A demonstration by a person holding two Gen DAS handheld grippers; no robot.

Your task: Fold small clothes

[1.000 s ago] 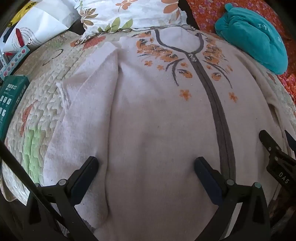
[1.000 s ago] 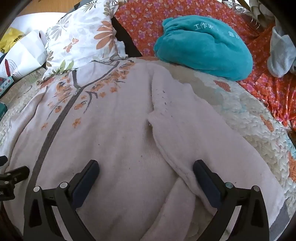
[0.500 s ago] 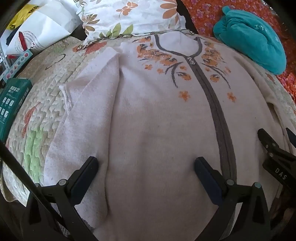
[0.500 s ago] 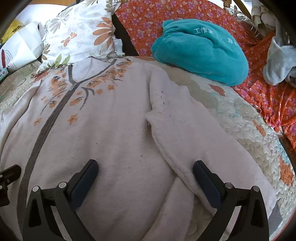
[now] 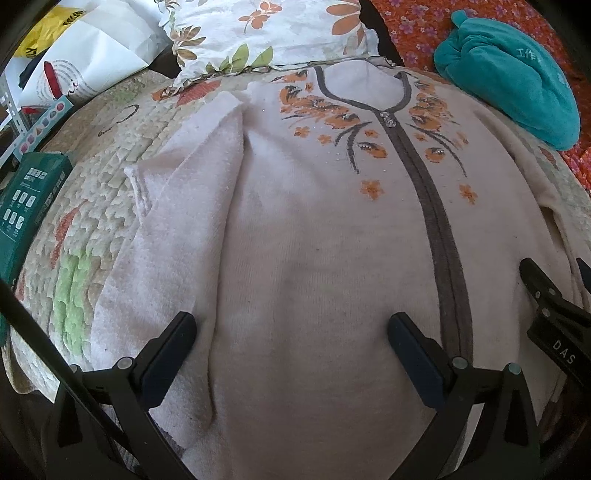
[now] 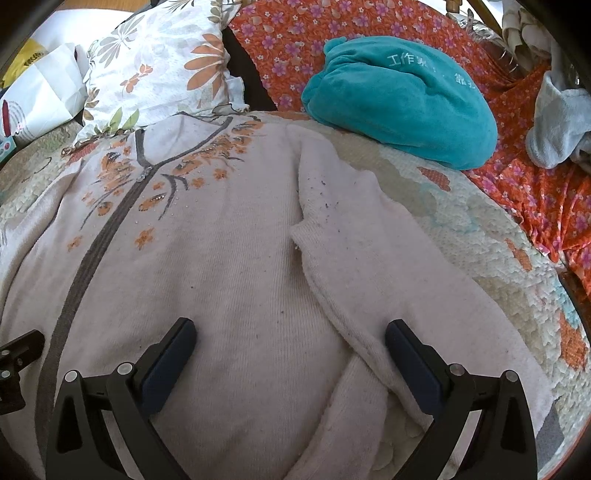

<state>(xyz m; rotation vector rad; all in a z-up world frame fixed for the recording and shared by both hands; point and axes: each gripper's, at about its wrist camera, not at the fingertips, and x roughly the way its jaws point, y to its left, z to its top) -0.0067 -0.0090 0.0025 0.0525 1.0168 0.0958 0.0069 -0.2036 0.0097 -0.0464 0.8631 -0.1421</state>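
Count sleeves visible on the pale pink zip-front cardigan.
2. One sleeve is folded along the pale pink zip-front cardigan beside the green box; the other sleeve lies along the teal-bundle side.

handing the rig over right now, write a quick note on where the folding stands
Left gripper: open, empty, over the lower left of the cardigan.
Right gripper: open, empty, over the lower right of it, one finger by the right sleeve.
Cardigan lies face up, zipped, on the quilt, collar toward the pillow.
Done: both sleeves lie along the body's sides; left sleeve is doubled back.
Left: nothing gripped yet. My guess: fold the sides in, then bring the hem up to the collar.
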